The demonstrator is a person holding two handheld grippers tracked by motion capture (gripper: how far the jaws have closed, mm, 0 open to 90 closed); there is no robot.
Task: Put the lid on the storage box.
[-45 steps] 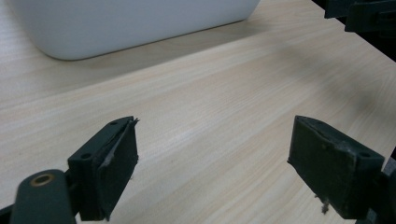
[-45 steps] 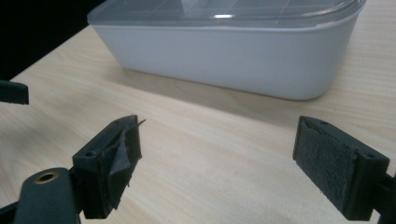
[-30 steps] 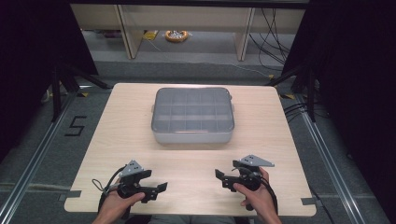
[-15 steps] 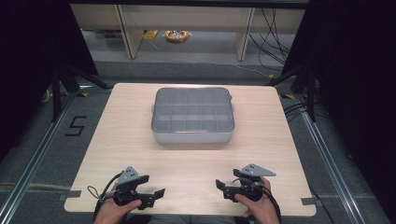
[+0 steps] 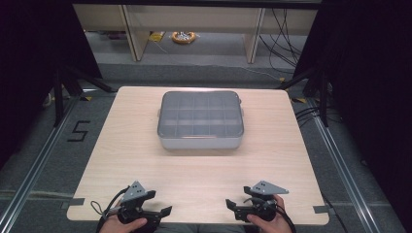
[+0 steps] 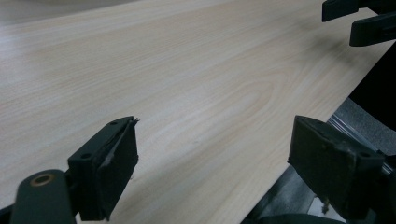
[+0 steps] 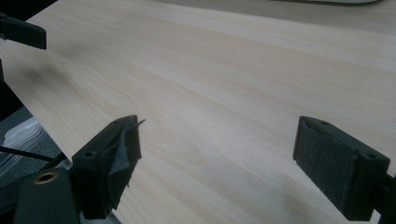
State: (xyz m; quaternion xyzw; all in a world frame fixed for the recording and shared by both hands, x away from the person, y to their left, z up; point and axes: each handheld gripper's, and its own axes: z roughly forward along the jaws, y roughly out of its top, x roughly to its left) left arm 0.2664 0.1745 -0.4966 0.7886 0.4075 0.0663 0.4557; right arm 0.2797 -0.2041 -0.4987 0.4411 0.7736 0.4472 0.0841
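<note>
Down at the near edge of the wooden surface (image 5: 194,170), both grippers sit low, each in one of the person's hands. The left gripper (image 5: 160,213) has its jaws spread wide; in the left gripper view a broad stretch of bare wood grain lies between the two black pads (image 6: 114,172), and nothing is held or touched by them. The right gripper (image 5: 234,208) is likewise wide open, its pads (image 7: 338,163) standing well apart over bare wood, holding nothing. The two grippers point inward, toward each other, and the tips of the other gripper's jaws show at the upper corner of each gripper view. Each gripper carries a grey three-cornered plate on top, and a black cable trails from each.

One container lies on the surface: a shallow grey compartment box (image 5: 200,120) with a clear lid shut over it, set at the middle of the surface toward its far side, well apart from both grippers. Through the lid its dividers show three rows of cells; the cells look empty, though the lid's sheen makes that hard to tell. Two latch tabs stick out on its right side.

Beyond the surface, a yellow bowl-like object (image 5: 183,37) sits on the floor between the legs of a wooden shelf unit (image 5: 131,29).
</note>
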